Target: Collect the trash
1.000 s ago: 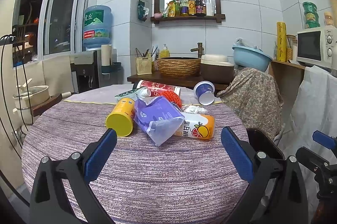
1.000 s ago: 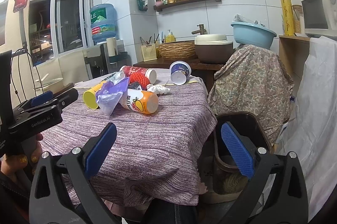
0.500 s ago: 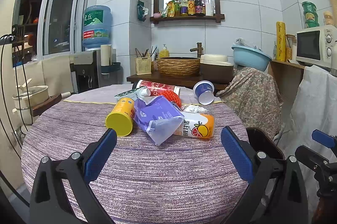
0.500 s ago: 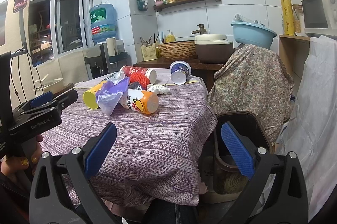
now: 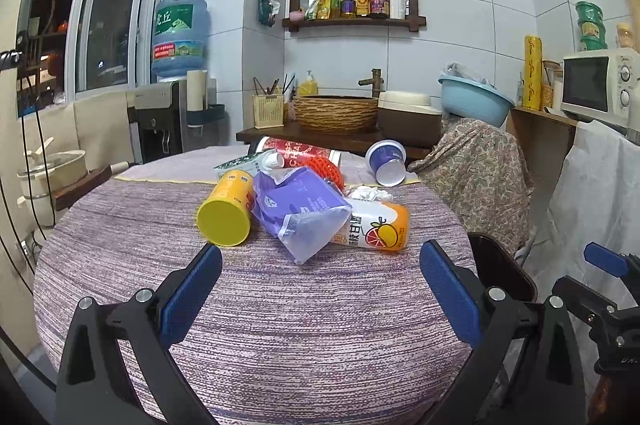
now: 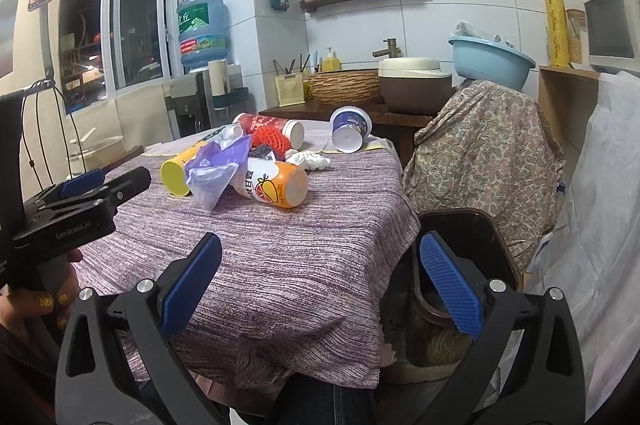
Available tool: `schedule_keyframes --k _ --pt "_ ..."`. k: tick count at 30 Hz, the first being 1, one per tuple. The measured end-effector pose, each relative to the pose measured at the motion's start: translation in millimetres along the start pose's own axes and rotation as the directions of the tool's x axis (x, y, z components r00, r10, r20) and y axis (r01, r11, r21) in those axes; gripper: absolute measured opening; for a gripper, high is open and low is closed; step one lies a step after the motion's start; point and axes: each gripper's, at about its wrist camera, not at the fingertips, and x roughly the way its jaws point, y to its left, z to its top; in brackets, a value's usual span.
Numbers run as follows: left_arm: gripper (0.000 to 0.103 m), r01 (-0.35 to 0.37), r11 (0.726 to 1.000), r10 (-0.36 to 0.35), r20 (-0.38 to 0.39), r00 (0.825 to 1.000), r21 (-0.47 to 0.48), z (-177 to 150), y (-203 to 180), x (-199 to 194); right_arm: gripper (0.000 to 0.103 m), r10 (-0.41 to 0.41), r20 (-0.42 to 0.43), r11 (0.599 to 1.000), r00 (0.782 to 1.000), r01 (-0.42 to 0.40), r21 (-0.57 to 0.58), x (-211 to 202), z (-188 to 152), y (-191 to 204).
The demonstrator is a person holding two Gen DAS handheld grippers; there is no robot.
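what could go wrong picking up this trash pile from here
The purple plastic bag drapes over the orange juice bottle and leans against the yellow can; pulling one may drag or roll the others. Both lie on their sides and could roll off the table. The bin sits below the table edge, so a careless drop may miss.
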Motion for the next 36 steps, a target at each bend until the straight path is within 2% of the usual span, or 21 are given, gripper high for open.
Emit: schedule_keyframes --k 4,10,17,22,26,30,33,36 --pt "0.098 -0.034 0.999 0.034 -0.034 0.999 -0.009 -2.3 12.3 6.0 0.098 0.035 -0.033 0.999 0.999 -0.036 -0.024 12.8 0.7 6.1" --pt "0.098 -0.039 0.998 0.036 -0.085 0.996 -0.042 -4.5 35.8 15.2 0.098 0.103 -0.11 0.994 0.989 -0.107 -0.034 41.0 4.9 17.2" --pt "0.098 -0.014 0.999 0.008 -0.139 0.99 -0.042 -0.2 57.8 29.3 0.098 0.123 -0.116 0.981 0.986 -0.138 -0.133 63.7 18.1 31.4" --pt "0.098 0.065 0.995 -0.078 -0.203 0.976 -0.071 11.1 65.7 47.9 0.098 0.169 -0.186 0.971 0.968 -0.197 -0.139 92.8 27.5 30.1" --pt "0.098 0.107 0.991 -0.122 -0.221 0.968 -0.08 22.5 64.9 66.1 0.098 0.174 -0.189 0.969 0.966 -0.203 -0.143 99.5 29.8 32.9" --pt "0.09 0.138 0.983 -0.166 -0.262 0.951 -0.121 33.2 67.2 89.1 0.098 0.182 -0.191 0.968 0.965 -0.21 -0.137 99.6 27.8 34.6" --pt "0.084 0.131 0.98 -0.171 -0.304 0.937 -0.147 40.2 69.1 110.5 0.098 0.179 -0.2 0.969 0.963 -0.208 -0.136 100.5 24.6 33.6" --pt "0.08 0.134 0.968 -0.201 -0.336 0.92 -0.212 45.9 77.3 130.4 0.098 0.18 -0.208 0.969 0.962 -0.209 -0.131 101.0 23.0 31.1"
